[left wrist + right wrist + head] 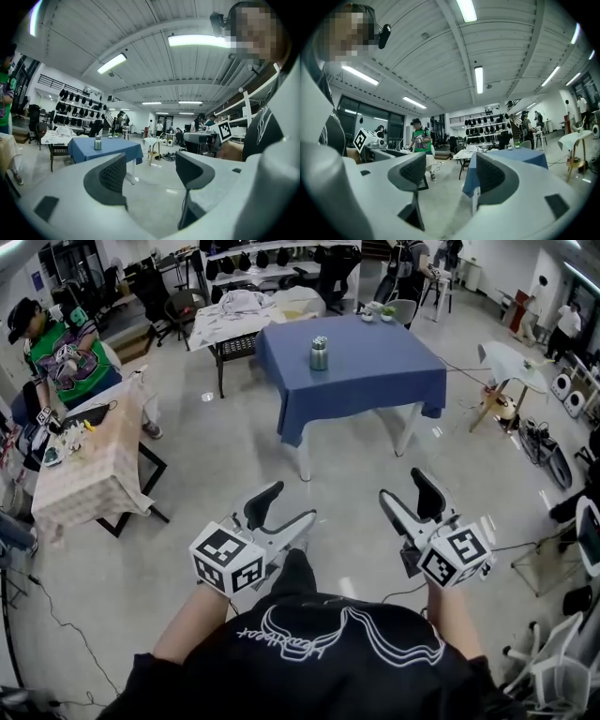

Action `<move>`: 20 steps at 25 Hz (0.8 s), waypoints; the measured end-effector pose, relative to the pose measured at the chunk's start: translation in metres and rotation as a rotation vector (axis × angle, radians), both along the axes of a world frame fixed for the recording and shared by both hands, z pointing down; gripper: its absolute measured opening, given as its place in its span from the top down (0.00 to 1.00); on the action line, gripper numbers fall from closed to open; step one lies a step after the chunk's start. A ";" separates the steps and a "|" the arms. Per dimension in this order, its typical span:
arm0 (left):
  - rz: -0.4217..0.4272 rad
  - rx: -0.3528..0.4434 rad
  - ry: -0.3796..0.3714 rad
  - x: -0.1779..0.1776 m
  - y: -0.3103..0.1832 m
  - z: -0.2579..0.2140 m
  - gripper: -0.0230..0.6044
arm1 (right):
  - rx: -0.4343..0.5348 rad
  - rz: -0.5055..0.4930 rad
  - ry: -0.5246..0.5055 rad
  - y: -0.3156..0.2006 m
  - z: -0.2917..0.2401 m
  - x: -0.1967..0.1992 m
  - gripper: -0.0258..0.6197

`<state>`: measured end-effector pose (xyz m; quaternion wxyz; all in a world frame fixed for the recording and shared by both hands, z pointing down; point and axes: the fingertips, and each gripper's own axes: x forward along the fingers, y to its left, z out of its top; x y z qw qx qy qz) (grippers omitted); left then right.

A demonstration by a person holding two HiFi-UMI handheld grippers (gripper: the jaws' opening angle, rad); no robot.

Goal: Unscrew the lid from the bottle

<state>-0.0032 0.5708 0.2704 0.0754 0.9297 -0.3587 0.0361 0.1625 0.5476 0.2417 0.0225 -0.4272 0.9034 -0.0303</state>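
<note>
Item: steel bottle [320, 353], upright on the blue-clothed table [375, 381] in the middle of the room; well apart from both grippers, with open floor between; seen small and far off in the left gripper view [97, 143]; not made out in the right gripper view, where a jaw stands in front of that table's top.

Lid [320, 340]: seated on the bottle, as far as so small a picture tells.

Progress: judged not begun; bottle untouched, lid on; left to do: walk up to the table, steady the body with one gripper, take the lid with the other, turn it off.

Left gripper [286, 509]: jaws spread wide, released; nothing between them but distant floor and furniture [150, 171]; held low in front of the torso, pointing roughly level toward the table; marker cube facing up at the camera.

Right gripper [408, 495]: jaws likewise wide apart and empty [452, 176]; held beside the left at about the same height, near it but not touching, pointing level and slightly inward.

Arms: left forearm [187, 629] and right forearm [455, 620] bare, extended forward from a black printed shirt, elbows close to the body; a ready carrying pose, by my reading, not a reach.

Surroundings: table with a checked cloth [84, 474] at the left; seated person in a green top [61, 357] beyond it; neither concerned in the task.
</note>
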 end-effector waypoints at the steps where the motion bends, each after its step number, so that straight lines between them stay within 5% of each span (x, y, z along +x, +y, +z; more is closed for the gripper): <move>1: 0.004 -0.001 -0.003 -0.002 -0.010 0.004 0.45 | -0.002 0.003 0.003 -0.009 0.002 -0.003 0.45; 14: -0.035 0.001 0.036 -0.048 -0.253 0.026 0.43 | -0.079 0.091 0.004 -0.208 0.024 -0.028 0.44; 20: 0.054 -0.030 -0.011 -0.054 -0.377 0.050 0.43 | -0.133 0.148 -0.009 -0.325 0.035 -0.035 0.44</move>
